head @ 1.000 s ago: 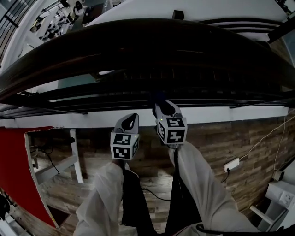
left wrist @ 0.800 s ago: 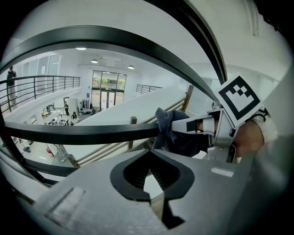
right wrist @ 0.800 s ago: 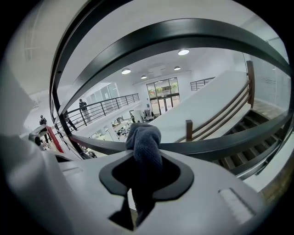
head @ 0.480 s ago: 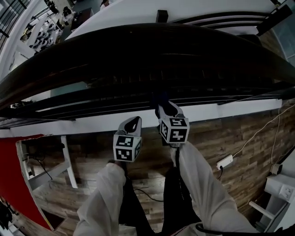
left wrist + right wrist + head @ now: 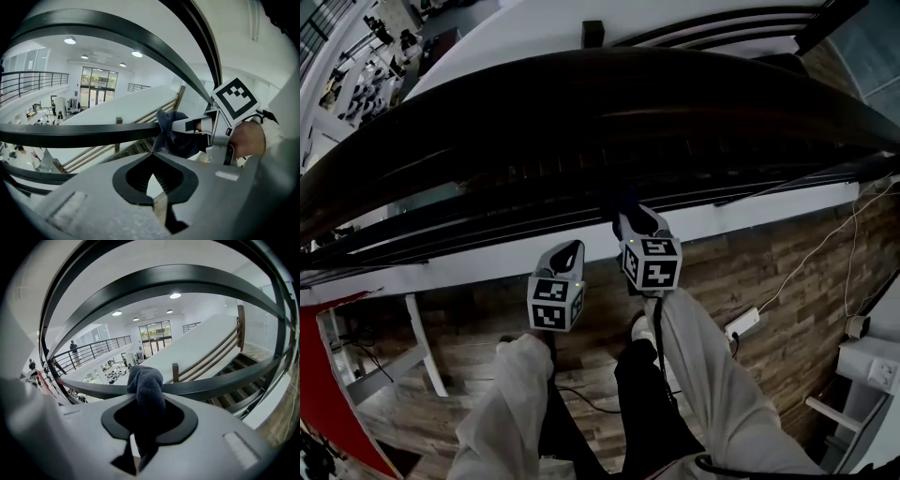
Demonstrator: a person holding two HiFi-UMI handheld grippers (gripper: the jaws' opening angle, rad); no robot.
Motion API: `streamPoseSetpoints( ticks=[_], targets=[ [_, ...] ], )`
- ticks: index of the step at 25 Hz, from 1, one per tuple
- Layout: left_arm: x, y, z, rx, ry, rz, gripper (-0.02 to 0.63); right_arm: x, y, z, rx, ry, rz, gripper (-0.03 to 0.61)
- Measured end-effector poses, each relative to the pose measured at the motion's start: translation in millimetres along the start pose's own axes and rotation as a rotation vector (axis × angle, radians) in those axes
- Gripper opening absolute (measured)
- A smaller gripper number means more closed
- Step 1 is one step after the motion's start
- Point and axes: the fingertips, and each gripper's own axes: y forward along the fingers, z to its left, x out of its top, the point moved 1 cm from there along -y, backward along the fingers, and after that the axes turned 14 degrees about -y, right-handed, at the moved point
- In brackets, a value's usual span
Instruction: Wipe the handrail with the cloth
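Note:
A broad dark handrail [image 5: 581,103] arcs across the top of the head view. My right gripper [image 5: 625,217] reaches up to its underside, shut on a dark blue-grey cloth [image 5: 619,200]. In the right gripper view the cloth [image 5: 146,380] bulges out of the jaws and presses against a dark rail [image 5: 211,383]. My left gripper [image 5: 568,251] hangs lower and to the left, short of the rail. Its jaws meet at the tips with nothing between them [image 5: 152,153]. The left gripper view also catches the cloth [image 5: 176,136] and the right gripper's marker cube [image 5: 236,99].
Thinner black rails [image 5: 487,220] and a white ledge [image 5: 487,258] run below the handrail. A wood-plank floor [image 5: 750,272] carries a power strip [image 5: 741,323] and cables. My white sleeves [image 5: 502,403] and dark legs fill the bottom. A stairway [image 5: 234,399] and a bright hall lie beyond.
Over the second the rail post and the red panel slide left in the head view. Both grippers keep their pose, the right one still holding the cloth at the rail.

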Motion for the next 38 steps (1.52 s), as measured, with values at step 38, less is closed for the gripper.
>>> streamPoseSetpoints(
  ticks=[38],
  targets=[
    [-24, 200, -263, -0.206, 0.208, 0.129, 0.003, -77, -70, -360, -0.204, 0.120, -0.055, 0.084]
  ],
)
